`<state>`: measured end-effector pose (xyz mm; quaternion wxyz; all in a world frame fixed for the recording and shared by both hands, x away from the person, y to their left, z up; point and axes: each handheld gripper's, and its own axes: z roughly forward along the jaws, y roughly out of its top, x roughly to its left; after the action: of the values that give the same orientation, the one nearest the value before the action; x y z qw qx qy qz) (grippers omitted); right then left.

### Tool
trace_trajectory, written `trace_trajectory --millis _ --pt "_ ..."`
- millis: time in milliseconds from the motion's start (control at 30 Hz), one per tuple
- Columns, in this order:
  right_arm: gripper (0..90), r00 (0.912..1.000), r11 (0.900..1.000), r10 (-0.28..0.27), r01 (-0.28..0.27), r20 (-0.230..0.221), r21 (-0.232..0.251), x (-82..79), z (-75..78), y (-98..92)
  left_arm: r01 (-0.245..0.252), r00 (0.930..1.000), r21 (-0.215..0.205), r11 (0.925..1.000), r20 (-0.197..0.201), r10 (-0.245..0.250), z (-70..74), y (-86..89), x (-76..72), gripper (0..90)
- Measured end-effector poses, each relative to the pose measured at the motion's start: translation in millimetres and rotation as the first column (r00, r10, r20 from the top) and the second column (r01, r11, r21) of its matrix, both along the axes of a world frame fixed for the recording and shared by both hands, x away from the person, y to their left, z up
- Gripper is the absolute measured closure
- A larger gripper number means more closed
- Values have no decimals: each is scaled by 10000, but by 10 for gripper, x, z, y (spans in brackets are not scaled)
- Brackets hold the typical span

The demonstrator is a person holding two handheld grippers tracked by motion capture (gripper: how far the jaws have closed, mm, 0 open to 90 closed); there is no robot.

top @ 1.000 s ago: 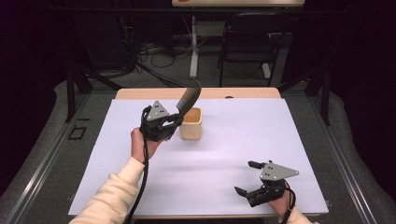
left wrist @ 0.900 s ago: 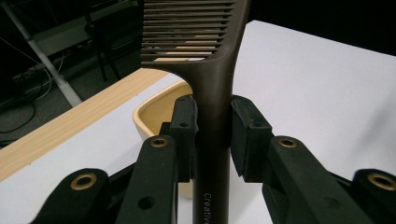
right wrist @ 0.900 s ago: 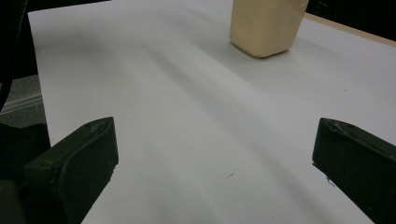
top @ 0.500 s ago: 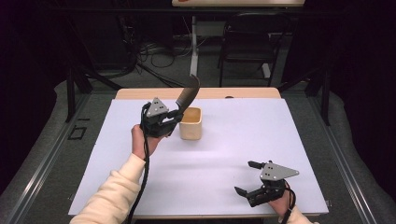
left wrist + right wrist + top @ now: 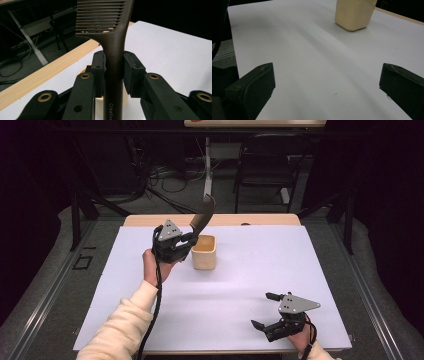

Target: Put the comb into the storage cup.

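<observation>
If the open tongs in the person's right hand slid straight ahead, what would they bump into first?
Probably the beige cup. The right tongs point across bare white table toward it, though the cup sits slightly right of centre, so they might just graze it.

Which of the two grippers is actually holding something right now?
The left gripper: its jaws clamp the handle of a dark comb beside the tan cup. The right gripper is open and empty, low over the table.

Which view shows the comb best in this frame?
The left gripper view: the comb is close up, its handle clamped between the jaws, teeth plain. The high view shows it small, tilted above the beige cup in the left gripper.
</observation>
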<state>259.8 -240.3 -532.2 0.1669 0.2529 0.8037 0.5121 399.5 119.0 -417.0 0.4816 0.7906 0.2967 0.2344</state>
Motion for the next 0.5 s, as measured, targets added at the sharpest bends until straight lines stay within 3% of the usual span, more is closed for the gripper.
trace_trajectory --millis 500 --pt "0 10000 10000 10 -10 -6 6 4 -4 0 -210 9997 -462 9987 120 216 -18 -13 145 728"
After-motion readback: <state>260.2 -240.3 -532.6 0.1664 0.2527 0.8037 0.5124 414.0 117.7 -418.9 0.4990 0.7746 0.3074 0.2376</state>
